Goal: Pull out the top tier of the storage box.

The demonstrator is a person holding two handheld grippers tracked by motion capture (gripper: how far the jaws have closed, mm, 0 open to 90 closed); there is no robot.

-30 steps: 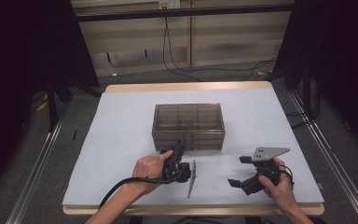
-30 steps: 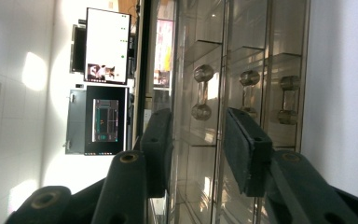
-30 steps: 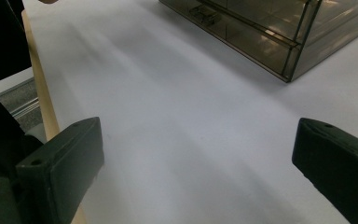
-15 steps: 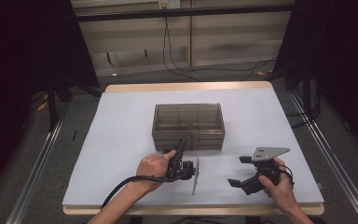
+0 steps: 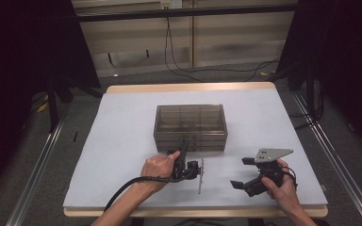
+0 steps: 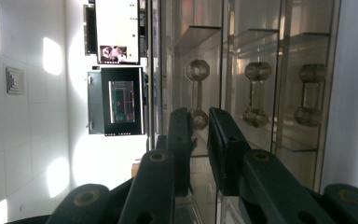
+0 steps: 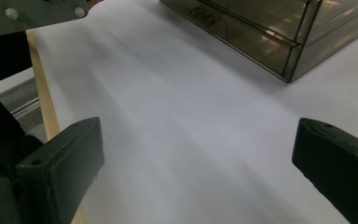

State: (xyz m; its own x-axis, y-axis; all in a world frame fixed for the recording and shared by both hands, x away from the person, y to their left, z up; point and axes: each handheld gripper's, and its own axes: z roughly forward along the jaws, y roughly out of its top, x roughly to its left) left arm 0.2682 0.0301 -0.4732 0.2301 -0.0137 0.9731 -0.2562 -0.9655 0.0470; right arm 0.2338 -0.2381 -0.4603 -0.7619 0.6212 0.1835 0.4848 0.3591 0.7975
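Two claws | left claw (image 5: 194,168) clamps clear panel (image 5: 201,176) | right claw (image 5: 243,173) spread wide | no legible writing

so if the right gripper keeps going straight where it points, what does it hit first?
Probably nothing soon. The right gripper, jaws wide apart, aims over bare table; the box sits off to the right of that line, though depth is unclear.
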